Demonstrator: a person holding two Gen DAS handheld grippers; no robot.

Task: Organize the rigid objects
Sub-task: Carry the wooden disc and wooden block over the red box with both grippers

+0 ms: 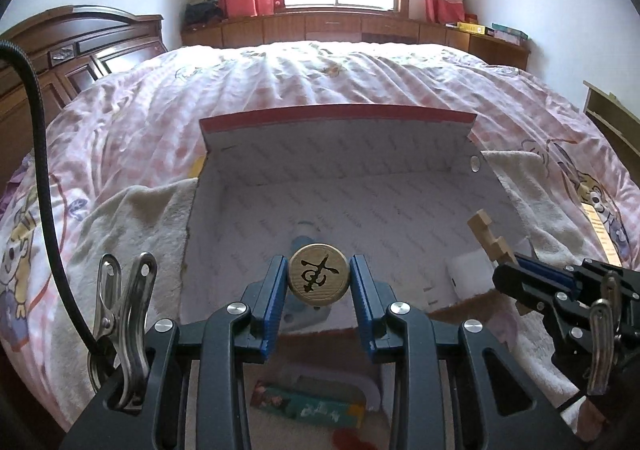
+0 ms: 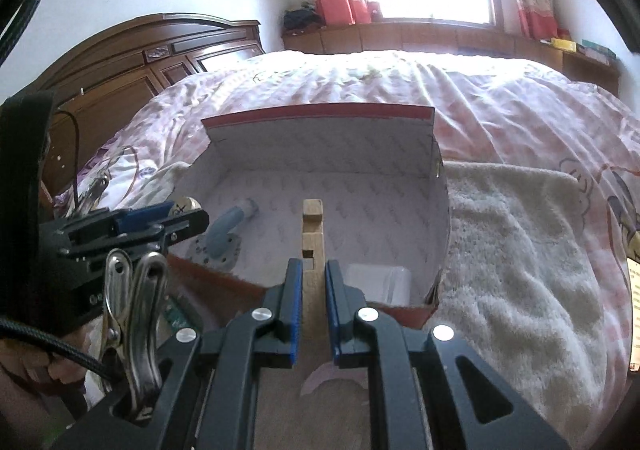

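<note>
So both grippers are loaded. The left gripper is clamped on a round brass-coloured chess piece with a black character on its face, pads pressing its two edges, held up over the near edge of the open cardboard box. At about 3 o'clock from it the right gripper is squeezed tight on a notched wooden block that sticks out forward over the box. Down inside the box there's a light blue plastic fitting at 10 o'clock and a white box at 2. The box sits on a cream towel on the pink bedspread, wooden headboard way off at 10 o'clock
</note>
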